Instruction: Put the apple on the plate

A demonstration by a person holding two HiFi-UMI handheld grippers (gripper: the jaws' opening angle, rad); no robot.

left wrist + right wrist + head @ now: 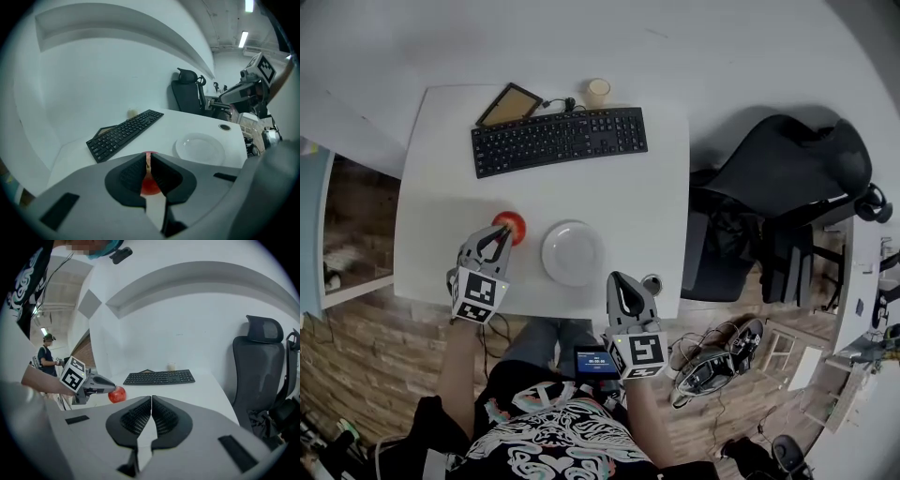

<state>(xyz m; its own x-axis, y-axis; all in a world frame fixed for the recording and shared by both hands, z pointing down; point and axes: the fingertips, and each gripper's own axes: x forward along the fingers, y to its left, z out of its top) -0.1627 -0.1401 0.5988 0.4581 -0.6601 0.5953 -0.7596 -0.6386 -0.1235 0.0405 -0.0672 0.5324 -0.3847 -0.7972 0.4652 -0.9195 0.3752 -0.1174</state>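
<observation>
- Near the left front of the bench point(441, 187), the apple point(514, 225) rests on the white top. It is just left of the plate point(573, 253) and not touching it.
- The left tool point(501, 234) has its jaws pressed together, with the tips right at the apple's near side. In the left gripper view the red fruit shows beyond the closed slit, so nothing is clamped across its width. Whether the tips nip a stem I cannot tell.
- The right tool point(624, 279) is also closed, with nothing between its jaws. It sits at the near edge, right of the plate.
- The apple looks firm, round and smooth-skinned, and probably of moderate weight. It is likely to roll away if pushed by closed tips.
- The best hold is probably with the jaws spread wide and the pads on opposite sides at its widest girth. Squeezing should be gentle, since the skin may bruise or slip.
- The plate is white, shallow, glossy and empty. A round fruit could wander on it, so the centre seems the safest spot.
- A pale cup point(597, 91) stands at the far edge, beyond the keyboard point(559, 141). Its contents are not visible.
</observation>
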